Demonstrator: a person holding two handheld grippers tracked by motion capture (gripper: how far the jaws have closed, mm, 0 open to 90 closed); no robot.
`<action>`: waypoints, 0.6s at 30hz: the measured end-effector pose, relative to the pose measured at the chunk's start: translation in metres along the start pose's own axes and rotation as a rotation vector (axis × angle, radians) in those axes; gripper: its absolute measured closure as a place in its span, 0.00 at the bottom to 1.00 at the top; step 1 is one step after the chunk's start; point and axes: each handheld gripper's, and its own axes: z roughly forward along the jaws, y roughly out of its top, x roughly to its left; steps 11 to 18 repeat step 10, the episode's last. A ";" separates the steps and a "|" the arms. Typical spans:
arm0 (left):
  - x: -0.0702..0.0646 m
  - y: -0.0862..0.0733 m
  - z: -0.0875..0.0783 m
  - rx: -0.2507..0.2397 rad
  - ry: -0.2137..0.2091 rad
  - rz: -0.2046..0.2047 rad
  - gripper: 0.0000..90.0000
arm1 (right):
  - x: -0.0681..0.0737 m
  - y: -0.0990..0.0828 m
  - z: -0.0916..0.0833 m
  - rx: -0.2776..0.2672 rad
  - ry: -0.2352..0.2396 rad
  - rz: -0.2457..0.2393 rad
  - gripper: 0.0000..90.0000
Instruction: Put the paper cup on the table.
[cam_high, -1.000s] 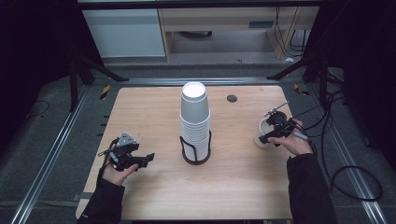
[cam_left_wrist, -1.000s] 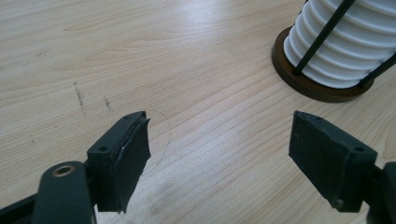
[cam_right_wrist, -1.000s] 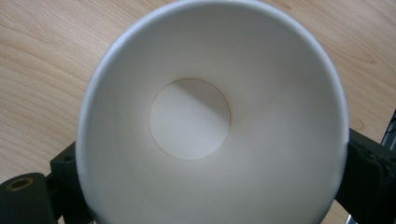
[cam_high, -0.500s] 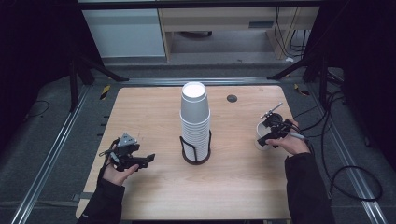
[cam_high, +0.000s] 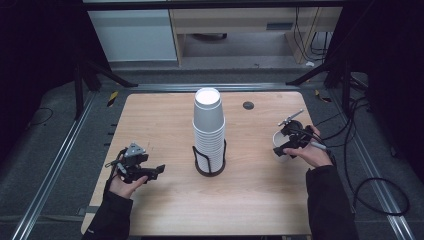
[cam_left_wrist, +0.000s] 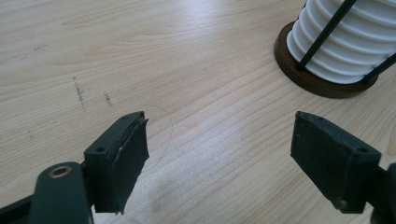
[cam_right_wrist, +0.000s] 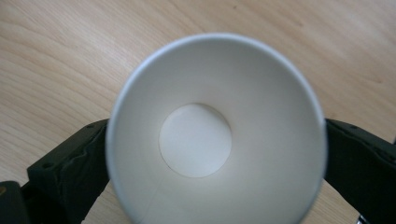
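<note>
Pale wood-grain desk (cam_high: 165, 125) is seen from above, set on a dark floor between metal rails, with cabinets at the far side.

Right tool (cam_high: 286, 145): held in the person's right hand (cam_high: 312, 154) near the right edge of the desk. A single white paper cup (cam_right_wrist: 215, 130) is gripped between its jaws, one black jaw pressed against each side of the cup wall. In the right gripper view the cup is looked into from its open mouth, the round base being visible at the bottom and the desk behind it. In the high view the cup (cam_high: 278, 145) is seen at the tool's tip, just above or on the desk; contact with the surface cannot be told. A black cable is trailed from the tool off the right edge.

Left tool (cam_left_wrist: 219, 154): held in the left hand (cam_high: 127, 182) near the front left of the desk (cam_left_wrist: 140, 56), where the tool (cam_high: 152, 171) is pointed toward the centre. Its jaws are spread wide with only bare wood between them.

Stack of white cups (cam_high: 209, 130): stood upside down at the centre of the desk, inside a black wire holder (cam_high: 210, 161) with a round dark base. Its ribbed lower rims and the holder's base (cam_left_wrist: 322, 84) are seen at the upper right of the left gripper view, well apart from the jaws.

A small dark round disc (cam_high: 248, 105) lies on the desk near the far edge, right of the stack.
</note>
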 end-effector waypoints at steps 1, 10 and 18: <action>0.000 0.000 0.000 -0.001 0.000 -0.002 0.20 | 0.000 0.000 -0.005 -0.017 -0.001 0.010 0.00; 0.005 -0.001 -0.005 -0.014 0.018 -0.013 0.20 | 0.005 -0.021 -0.053 -0.226 -0.012 0.048 0.01; 0.005 -0.001 -0.005 -0.014 0.018 -0.013 0.20 | 0.005 -0.021 -0.053 -0.226 -0.012 0.048 0.01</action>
